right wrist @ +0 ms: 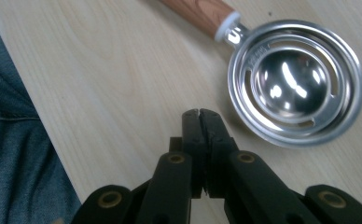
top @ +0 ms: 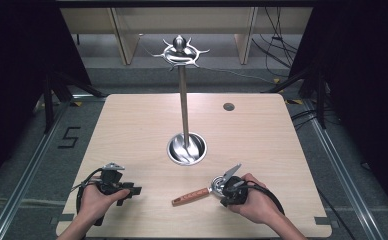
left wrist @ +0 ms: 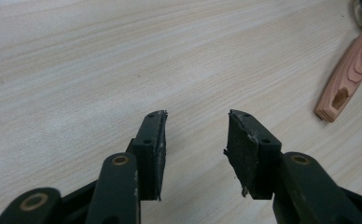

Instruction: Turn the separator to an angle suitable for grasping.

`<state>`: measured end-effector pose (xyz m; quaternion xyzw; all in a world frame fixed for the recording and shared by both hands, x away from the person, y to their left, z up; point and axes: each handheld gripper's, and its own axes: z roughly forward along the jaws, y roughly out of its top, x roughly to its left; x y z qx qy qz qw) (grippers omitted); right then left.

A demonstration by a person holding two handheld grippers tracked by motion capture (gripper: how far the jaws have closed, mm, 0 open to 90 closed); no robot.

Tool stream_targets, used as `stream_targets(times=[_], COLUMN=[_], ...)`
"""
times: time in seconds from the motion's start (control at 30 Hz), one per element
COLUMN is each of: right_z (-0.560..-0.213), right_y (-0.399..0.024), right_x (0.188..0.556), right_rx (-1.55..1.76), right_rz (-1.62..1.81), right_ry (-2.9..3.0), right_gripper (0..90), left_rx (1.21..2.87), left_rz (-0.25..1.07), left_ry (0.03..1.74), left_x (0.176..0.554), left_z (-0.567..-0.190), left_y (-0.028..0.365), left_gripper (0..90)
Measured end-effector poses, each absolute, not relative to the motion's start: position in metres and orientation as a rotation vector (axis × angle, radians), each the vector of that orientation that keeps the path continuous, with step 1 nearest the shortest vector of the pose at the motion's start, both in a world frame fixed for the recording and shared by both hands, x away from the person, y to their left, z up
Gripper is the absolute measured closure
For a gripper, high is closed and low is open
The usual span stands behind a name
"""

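A metal egg separator (right wrist: 295,84) with a wooden handle (top: 190,195) lies flat on the wooden table (top: 132,130) near its front edge. My right gripper (right wrist: 200,113) is shut with nothing between its jaws, just beside the separator's round bowl (top: 217,183) and apart from it. My left gripper (left wrist: 197,116) hovers low over bare table at the front left (top: 132,191), open and empty; the handle's end (left wrist: 349,74) lies off to its right.
A tall metal stand (top: 183,100) with hooked arms at its top (top: 180,51) rises from a round base (top: 186,149) in the table's middle. A small round hole (top: 228,106) sits at the back right. Blue denim (right wrist: 11,154) shows past the table's front edge.
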<state>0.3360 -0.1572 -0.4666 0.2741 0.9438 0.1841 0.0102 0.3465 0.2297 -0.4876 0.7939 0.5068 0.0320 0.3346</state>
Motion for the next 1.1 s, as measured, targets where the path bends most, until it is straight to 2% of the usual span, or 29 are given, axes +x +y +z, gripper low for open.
stream_targets(times=[0.17,0.47,0.7,0.8,0.87,1.1], right_z=[-0.460,-0.456,-0.453,-0.461,-0.470,-0.481], right_y=[-0.148,-0.120,-0.092,-0.078,-0.067,-0.061], right_x=[0.344,0.387,0.366,0.355,0.348,0.355], right_rx=[0.836,0.853,0.730,0.671,0.779,0.845], right_rz=[0.597,0.537,0.563,0.476,0.390,0.423], right_ry=[2.908,2.853,2.974,3.036,3.059,3.045], right_gripper=[90.0,90.0,90.0,90.0,90.0,90.0], left_rx=[2.073,2.079,2.082,2.082,2.079,2.087], left_rz=[0.081,0.083,0.078,0.070,0.073,0.073], left_ry=[1.324,1.326,1.312,1.303,1.304,1.302], left_x=[0.346,0.345,0.347,0.346,0.346,0.346], left_z=[-0.488,-0.488,-0.488,-0.488,-0.488,-0.487], left_y=[0.229,0.229,0.228,0.228,0.228,0.228], left_gripper=[56.4,56.4,56.4,56.4,56.4,56.3])
